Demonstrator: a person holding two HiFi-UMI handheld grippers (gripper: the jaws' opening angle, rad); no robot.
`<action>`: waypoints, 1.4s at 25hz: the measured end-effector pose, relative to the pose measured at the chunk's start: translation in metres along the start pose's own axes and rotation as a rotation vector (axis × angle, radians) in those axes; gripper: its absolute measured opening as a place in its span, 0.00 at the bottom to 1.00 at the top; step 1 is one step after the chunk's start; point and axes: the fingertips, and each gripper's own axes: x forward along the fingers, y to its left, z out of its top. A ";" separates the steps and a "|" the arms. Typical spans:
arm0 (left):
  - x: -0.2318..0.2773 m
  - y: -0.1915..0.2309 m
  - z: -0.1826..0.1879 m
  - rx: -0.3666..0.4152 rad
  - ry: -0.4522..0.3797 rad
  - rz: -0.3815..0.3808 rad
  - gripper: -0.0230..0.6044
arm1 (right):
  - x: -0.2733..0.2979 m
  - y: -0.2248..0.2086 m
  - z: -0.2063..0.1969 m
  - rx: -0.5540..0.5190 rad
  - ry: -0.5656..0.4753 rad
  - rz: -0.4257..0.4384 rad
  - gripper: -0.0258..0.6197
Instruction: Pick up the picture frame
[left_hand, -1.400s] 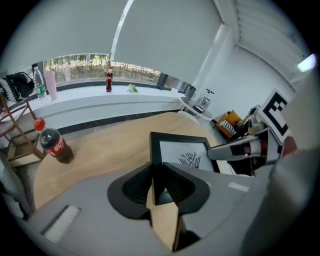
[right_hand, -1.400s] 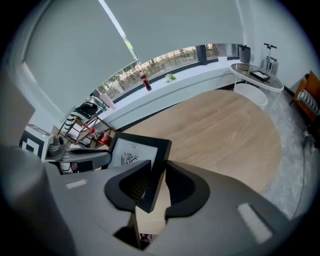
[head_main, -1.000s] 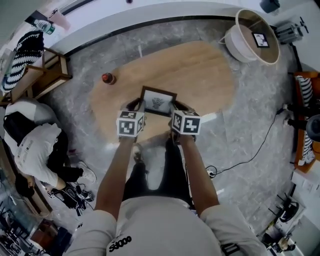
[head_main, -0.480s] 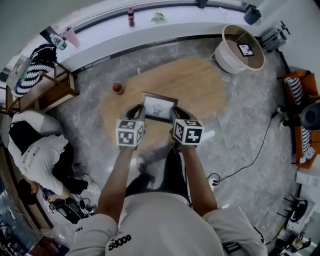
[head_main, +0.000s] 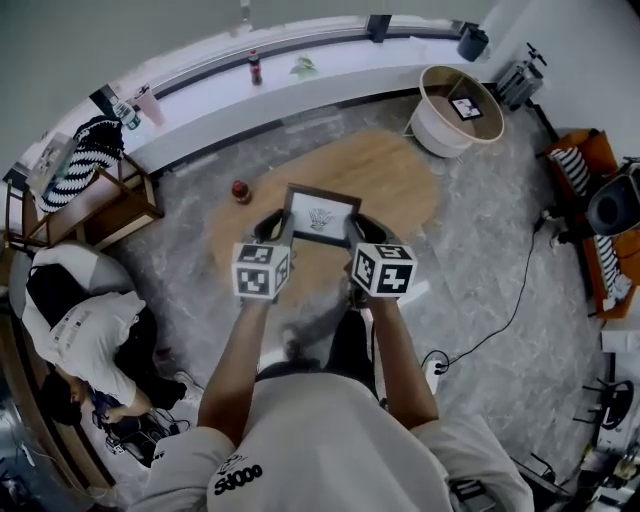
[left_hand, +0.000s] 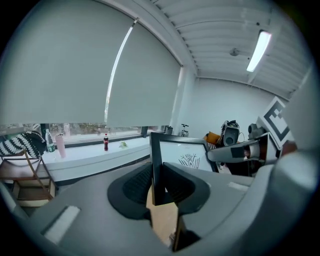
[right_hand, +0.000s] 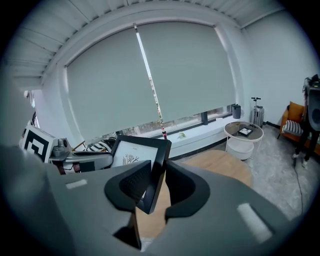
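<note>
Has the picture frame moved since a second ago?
Yes. The picture frame has risen above the oval wooden table: against it the frame now looks larger, its top edge level with the red container there.

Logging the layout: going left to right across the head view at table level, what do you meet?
Left to right: striped cushion, small red bottle, picture frame, round white side table, orange chair.

- The left forearm (head_main: 232, 350) and right forearm (head_main: 398, 345) reach up the middle of the head view, side by side.
- The left gripper (head_main: 272, 226), centre-left, has its jaws pressed on the left edge of the picture frame (head_main: 320, 214).
- The right gripper (head_main: 362, 230), centre-right, clamps the frame's right edge.
</note>
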 end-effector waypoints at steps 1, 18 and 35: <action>-0.006 -0.005 0.005 0.011 -0.009 -0.007 0.16 | -0.009 0.002 0.002 -0.003 -0.011 -0.003 0.19; -0.113 -0.047 0.097 0.122 -0.252 -0.021 0.17 | -0.119 0.061 0.075 -0.080 -0.266 0.042 0.19; -0.153 -0.061 0.119 0.105 -0.369 -0.033 0.17 | -0.162 0.086 0.098 -0.192 -0.327 0.074 0.19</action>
